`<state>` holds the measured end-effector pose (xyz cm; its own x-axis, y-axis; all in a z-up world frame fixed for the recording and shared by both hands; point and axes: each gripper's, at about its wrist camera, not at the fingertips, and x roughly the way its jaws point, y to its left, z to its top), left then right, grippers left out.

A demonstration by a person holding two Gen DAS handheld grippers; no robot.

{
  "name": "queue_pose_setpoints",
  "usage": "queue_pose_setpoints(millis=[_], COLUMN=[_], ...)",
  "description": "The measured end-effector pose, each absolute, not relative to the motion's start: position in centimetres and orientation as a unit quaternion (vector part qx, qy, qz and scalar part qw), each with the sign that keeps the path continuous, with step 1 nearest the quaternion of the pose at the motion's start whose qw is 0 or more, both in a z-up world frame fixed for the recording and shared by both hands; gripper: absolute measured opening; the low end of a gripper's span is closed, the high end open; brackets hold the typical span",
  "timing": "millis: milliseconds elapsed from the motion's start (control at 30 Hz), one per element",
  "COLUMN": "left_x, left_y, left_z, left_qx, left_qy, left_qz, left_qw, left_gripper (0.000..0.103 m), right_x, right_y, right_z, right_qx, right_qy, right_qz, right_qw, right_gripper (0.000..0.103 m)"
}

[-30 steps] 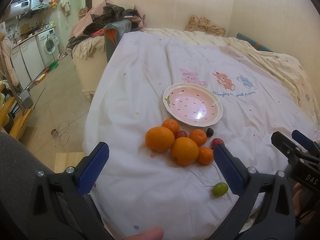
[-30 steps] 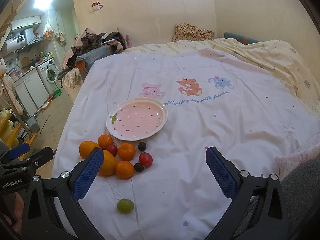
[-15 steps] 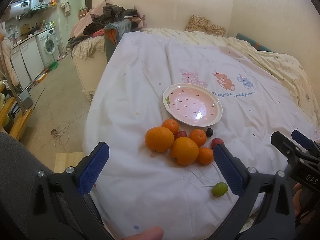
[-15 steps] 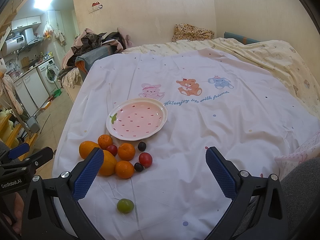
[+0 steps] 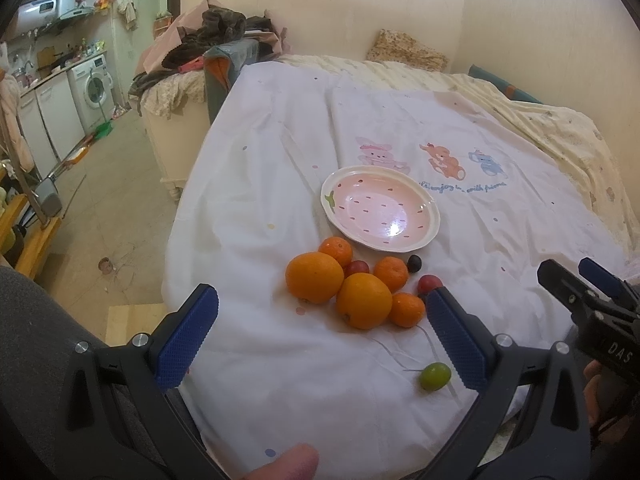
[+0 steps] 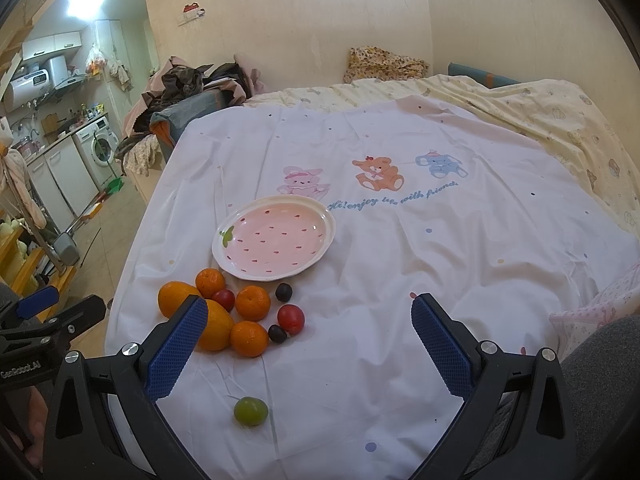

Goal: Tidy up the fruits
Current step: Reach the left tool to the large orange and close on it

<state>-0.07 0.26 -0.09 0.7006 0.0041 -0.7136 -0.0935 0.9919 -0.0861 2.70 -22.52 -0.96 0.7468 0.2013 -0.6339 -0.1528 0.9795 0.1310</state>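
A pink strawberry-pattern plate [image 5: 428, 236] [image 6: 326, 240] lies empty on the white bedsheet. In front of it sits a cluster of fruit: two large oranges [image 5: 315, 283] [image 6: 174, 298], three small tangerines [image 5: 391, 274] [image 6: 252, 302], red plums [image 5: 430, 282] [image 6: 291, 318] and dark plums [image 5: 414, 263] [image 6: 283, 292]. A green fruit [image 5: 435, 376] [image 6: 251, 411] lies apart, nearer to me. My left gripper [image 5: 320, 332] is open and empty, held short of the oranges. My right gripper [image 6: 310, 344] is open and empty, above the sheet right of the cluster.
The sheet [image 6: 440, 240] with cartoon animals covers a bed; its left edge drops to the floor [image 5: 112, 216]. A pile of clothes [image 5: 216, 40] lies on furniture at the back left. A yellow patterned blanket [image 6: 560, 120] runs along the right side by the wall.
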Motion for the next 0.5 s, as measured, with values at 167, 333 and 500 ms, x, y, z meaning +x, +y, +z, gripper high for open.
queue_pose_setpoints(millis=[167, 333, 500], left_x=[1.5, 4.3, 7.2], left_y=[0.8, 1.7, 3.5], left_z=[-0.1, -0.3, -0.9], left_qx=[-0.049, -0.048, -0.072], left_qy=[0.425, 0.474, 0.512], left_qz=[0.055, 0.063, 0.072], left_qw=[0.902, 0.877, 0.853], left_gripper=[0.103, 0.103, 0.103], right_x=[3.8, 6.7, 9.9], right_y=[-23.2, -24.0, -24.7], right_z=[0.4, 1.2, 0.7], right_qx=[0.037, 0.039, 0.034], right_qy=[0.349, 0.367, 0.4], right_qz=[0.1, 0.112, 0.119], right_qw=[0.931, 0.923, 0.908], right_gripper=[0.103, 0.103, 0.103])
